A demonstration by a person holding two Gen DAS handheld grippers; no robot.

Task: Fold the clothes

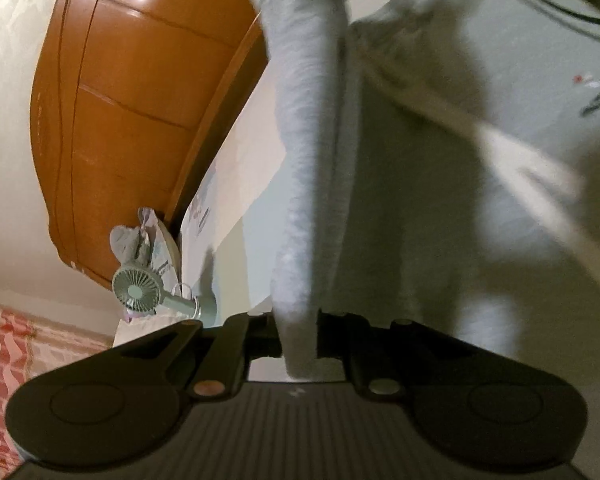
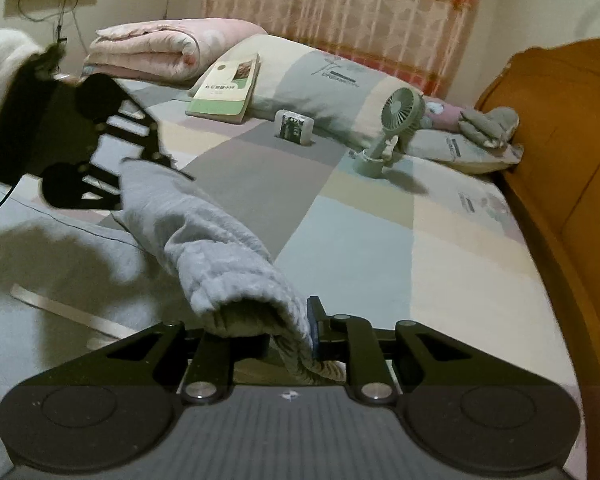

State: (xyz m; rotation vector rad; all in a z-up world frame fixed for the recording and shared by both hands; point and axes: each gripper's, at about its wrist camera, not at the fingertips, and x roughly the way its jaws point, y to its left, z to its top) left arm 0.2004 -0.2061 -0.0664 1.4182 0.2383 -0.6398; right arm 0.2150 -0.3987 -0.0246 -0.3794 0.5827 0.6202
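Note:
A light grey garment [image 2: 204, 232] lies on the bed, with one sleeve stretched between my two grippers. My right gripper [image 2: 296, 344] is shut on the sleeve's ribbed cuff, just above the bedspread. My left gripper [image 1: 298, 340] is shut on the sleeve farther up; it also shows in the right wrist view [image 2: 140, 176] at the left, gripping the sleeve's upper end. In the left wrist view the sleeve [image 1: 304, 184] runs away from the jaws as a taut band, with the garment's body [image 1: 440, 200] and a white drawstring [image 1: 520, 168] to its right.
A patchwork bedspread [image 2: 360, 240] covers the bed. A small green fan [image 2: 396, 120], a book [image 2: 228, 88], a small box [image 2: 294, 126], pillows [image 2: 320, 80] and a folded pink quilt [image 2: 160, 52] lie at the far side. An orange wooden headboard [image 2: 560, 160] stands at right.

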